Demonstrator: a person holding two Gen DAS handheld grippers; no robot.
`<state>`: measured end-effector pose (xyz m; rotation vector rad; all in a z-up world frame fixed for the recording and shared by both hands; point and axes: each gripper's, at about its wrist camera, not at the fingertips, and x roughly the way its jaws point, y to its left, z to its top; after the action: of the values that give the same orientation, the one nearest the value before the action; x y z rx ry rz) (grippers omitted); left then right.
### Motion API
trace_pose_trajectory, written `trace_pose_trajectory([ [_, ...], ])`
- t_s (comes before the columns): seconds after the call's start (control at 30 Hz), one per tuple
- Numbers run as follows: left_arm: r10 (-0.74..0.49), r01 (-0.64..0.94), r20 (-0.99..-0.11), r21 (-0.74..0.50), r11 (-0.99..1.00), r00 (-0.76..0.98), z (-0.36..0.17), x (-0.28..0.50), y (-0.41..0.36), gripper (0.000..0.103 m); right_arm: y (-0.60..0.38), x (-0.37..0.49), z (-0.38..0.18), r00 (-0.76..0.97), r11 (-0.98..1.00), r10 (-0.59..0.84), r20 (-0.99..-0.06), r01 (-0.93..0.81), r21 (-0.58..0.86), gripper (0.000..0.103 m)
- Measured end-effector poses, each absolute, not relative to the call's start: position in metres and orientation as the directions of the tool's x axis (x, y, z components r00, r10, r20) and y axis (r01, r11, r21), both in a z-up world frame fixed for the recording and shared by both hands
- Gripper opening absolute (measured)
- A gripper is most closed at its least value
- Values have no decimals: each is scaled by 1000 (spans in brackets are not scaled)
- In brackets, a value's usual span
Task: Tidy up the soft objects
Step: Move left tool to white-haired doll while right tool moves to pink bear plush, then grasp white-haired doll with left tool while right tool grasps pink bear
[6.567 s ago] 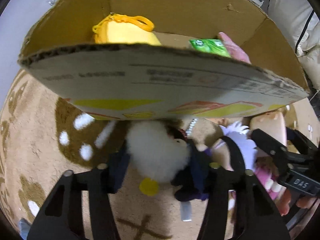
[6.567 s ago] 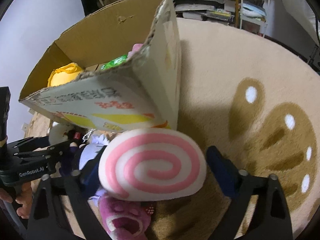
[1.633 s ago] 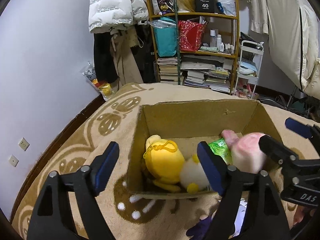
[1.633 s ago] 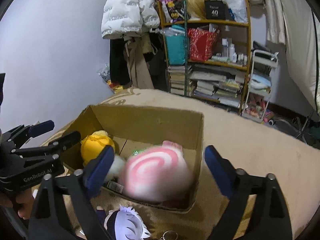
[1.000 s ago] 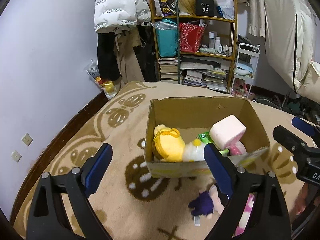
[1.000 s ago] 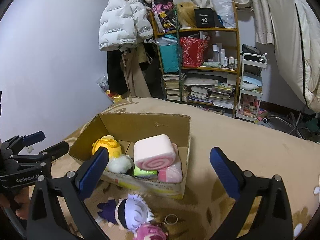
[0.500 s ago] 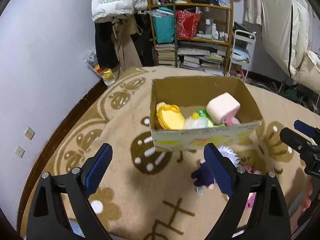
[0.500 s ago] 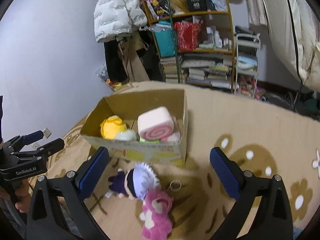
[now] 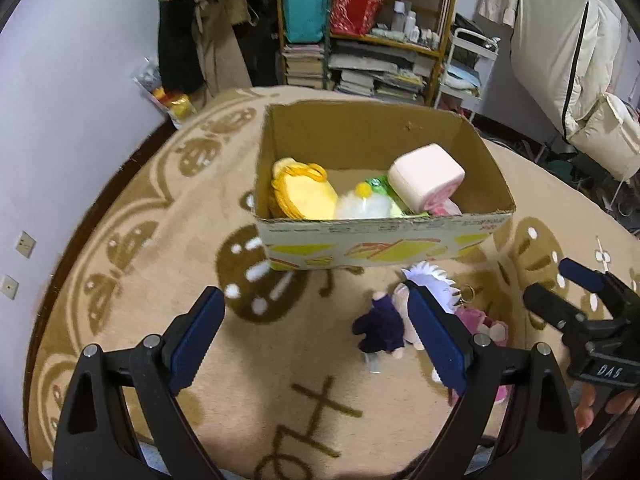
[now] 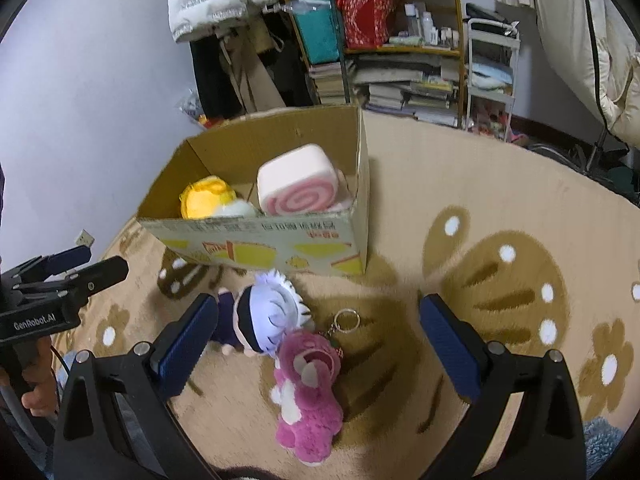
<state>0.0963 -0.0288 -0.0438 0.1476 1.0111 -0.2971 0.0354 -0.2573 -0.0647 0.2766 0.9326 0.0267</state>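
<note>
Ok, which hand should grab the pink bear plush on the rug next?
Probably the right: the pink bear plush lies between the open right tool fingers; in the left wrist view the open left tool frames bare rug.

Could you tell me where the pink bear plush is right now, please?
In the right wrist view, the pink bear plush lies on the rug in front of the cardboard box, touching the white-haired doll.
</note>
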Motion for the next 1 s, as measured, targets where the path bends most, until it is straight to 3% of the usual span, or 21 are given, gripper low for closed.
trace_pose_trajectory([
  [0.4, -239, 349, -896, -102, 931, 374, -76, 113, -49, 92, -250, 46, -93, 503, 971, 146, -852, 91, 220, 103],
  [1.0, -221, 329, -950, -141, 934, 220, -132, 136, -59, 92, -243, 53, -129, 359, 974, 159, -920, 94, 205, 103],
])
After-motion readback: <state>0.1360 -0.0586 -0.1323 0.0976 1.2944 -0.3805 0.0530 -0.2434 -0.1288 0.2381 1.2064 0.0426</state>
